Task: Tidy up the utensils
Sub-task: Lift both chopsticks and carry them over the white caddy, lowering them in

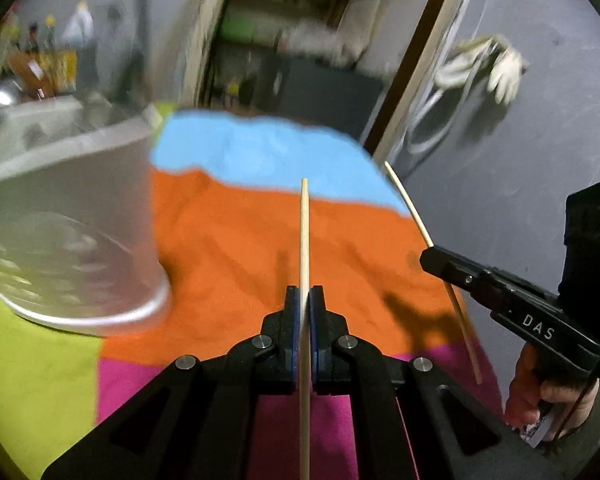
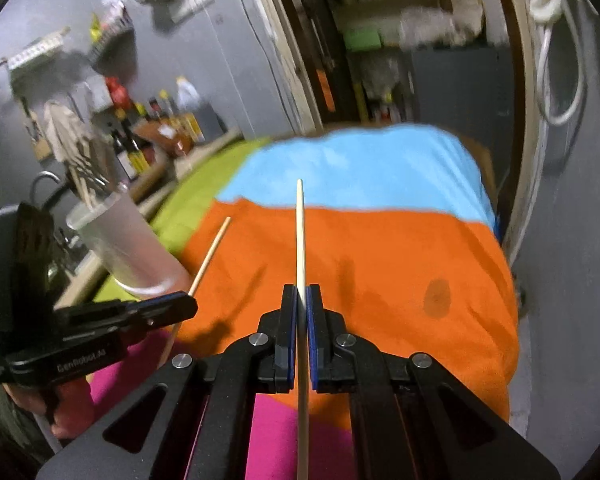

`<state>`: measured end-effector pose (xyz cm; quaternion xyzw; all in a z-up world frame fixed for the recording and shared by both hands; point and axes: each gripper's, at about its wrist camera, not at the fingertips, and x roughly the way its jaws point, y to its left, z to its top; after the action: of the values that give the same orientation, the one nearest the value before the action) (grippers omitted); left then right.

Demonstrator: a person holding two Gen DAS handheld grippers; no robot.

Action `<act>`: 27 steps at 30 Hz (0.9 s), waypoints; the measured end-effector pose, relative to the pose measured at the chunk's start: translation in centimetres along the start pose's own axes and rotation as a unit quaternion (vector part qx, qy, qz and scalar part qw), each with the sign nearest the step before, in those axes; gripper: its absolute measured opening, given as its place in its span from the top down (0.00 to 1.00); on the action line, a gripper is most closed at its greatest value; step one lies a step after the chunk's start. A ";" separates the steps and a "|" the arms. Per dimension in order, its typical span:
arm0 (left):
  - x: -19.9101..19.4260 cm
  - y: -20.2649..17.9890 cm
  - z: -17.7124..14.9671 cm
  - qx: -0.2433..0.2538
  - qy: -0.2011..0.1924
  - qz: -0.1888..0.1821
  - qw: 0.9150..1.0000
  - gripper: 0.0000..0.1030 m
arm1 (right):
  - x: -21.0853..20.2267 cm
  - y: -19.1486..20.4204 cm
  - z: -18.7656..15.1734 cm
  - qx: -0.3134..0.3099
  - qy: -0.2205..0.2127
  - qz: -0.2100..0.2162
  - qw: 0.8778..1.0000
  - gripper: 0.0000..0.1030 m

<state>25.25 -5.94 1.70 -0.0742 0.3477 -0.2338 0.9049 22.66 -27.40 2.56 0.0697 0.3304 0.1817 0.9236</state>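
Two claws, left claw (image 1: pixel 304 296) and right claw (image 2: pixel 302 294), each clamp a chopstick (image 1: pixel 304 232).

Two chopsticks (image 1: pixel 304 236) (image 2: pixel 300 236), one translucent cup (image 1: pixel 80 220), two claws (image 1: pixel 304 296) (image 2: pixel 300 296).

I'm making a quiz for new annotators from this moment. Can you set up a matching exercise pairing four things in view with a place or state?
Things:
1. left gripper
2. right gripper
3. translucent cup
4. cloth

Places or states:
A. spread flat, in blocks of colour
B. upright on the cloth, with utensils inside
C. shut on a chopstick, cup on its left in its own view
D. shut on a chopstick, other gripper on its left in its own view

Pairs: 1-C, 2-D, 3-B, 4-A
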 end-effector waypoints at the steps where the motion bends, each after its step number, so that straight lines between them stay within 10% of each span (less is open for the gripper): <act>1: -0.7 0.0 0.0 0.003 -0.014 0.001 1.000 0.98 | -0.6 0.6 0.1 -0.002 -0.015 0.005 1.000 0.97; 11: -9.8 0.1 2.1 0.030 -0.174 0.006 0.984 0.98 | -3.4 8.0 2.6 -0.040 -0.170 0.047 0.984 0.97; 27: -15.7 14.1 9.6 -0.081 -0.315 0.090 0.941 0.98 | 1.1 17.2 7.6 -0.030 -0.336 0.148 0.930 0.97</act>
<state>26.69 13.66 14.02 -0.1853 0.0684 -0.0868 0.9765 23.35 -11.19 12.07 0.1472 -0.0186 0.2920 0.9448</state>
